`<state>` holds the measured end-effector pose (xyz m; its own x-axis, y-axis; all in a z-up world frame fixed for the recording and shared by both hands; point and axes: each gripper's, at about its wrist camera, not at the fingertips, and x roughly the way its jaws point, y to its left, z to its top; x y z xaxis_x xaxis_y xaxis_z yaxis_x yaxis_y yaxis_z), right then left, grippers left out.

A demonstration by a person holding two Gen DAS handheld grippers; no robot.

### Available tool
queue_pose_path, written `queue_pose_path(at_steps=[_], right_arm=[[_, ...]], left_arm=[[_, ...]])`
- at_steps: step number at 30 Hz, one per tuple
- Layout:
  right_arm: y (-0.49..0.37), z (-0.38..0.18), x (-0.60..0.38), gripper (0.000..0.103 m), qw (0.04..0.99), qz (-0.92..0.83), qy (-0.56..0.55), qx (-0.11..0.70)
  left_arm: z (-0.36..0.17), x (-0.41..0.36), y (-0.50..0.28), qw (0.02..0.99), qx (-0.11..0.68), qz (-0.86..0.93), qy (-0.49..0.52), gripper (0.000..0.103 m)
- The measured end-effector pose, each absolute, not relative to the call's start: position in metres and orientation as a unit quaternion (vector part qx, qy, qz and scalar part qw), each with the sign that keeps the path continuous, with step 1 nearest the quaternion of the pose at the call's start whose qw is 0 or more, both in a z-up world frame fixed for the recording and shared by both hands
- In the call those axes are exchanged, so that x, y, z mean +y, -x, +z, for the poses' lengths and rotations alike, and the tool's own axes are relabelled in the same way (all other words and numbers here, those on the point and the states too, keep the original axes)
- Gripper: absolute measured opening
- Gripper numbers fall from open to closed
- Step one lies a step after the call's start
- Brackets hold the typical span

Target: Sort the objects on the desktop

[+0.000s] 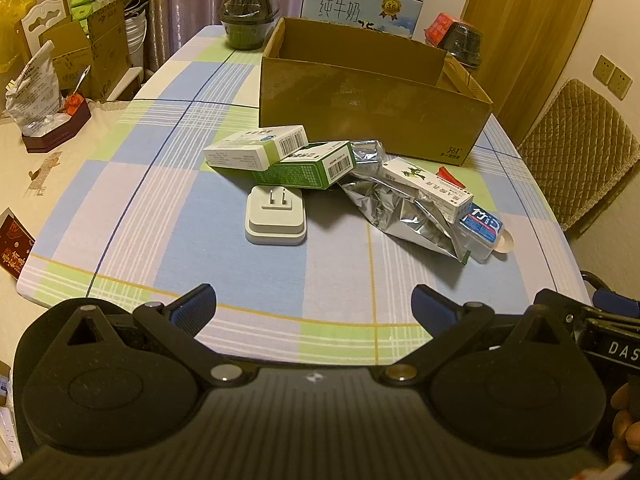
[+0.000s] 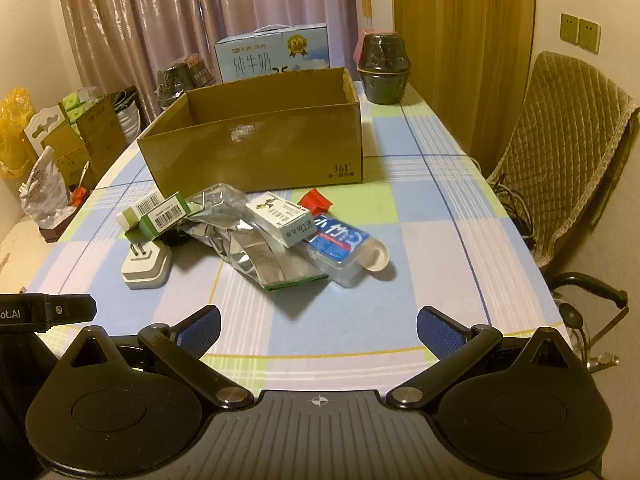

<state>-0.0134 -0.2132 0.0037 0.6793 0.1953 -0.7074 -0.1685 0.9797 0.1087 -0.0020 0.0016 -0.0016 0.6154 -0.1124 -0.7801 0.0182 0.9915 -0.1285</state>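
A pile of small objects lies on the checked tablecloth in front of an open cardboard box (image 1: 360, 108) (image 2: 260, 152). Two green-and-white cartons (image 1: 256, 146) (image 2: 164, 214) lean on each other, with a white plug adapter (image 1: 276, 218) (image 2: 146, 266) just in front. A crumpled silver foil bag (image 1: 400, 208) (image 2: 256, 248) carries a white medicine box (image 1: 426, 186) (image 2: 280, 218). Beside it lie a clear blue-labelled case (image 1: 482, 234) (image 2: 342, 250) and a small red piece (image 1: 450, 176) (image 2: 316, 200). My left gripper (image 1: 314, 310) and right gripper (image 2: 318, 332) hover open near the table's front edge, nothing between their fingers.
Behind the box stand a blue milk carton (image 1: 360, 8) (image 2: 272, 56) and two dark wrapped pots (image 1: 248, 12) (image 2: 384, 66). A padded chair (image 2: 560, 148) is at the right. Boxes and bags (image 1: 72, 52) crowd the left side.
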Motion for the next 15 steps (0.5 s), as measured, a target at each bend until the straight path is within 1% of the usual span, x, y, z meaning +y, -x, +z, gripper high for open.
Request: queue_pose_path(at_steps=[15], right_arm=[[0.0121,0.0022,-0.2136,0.101,0.914,0.101,-0.02,0.392]], left_arm=[[0.0004,-0.0011,-0.0001,0.895,0.44,-0.041,0.05,0.102]])
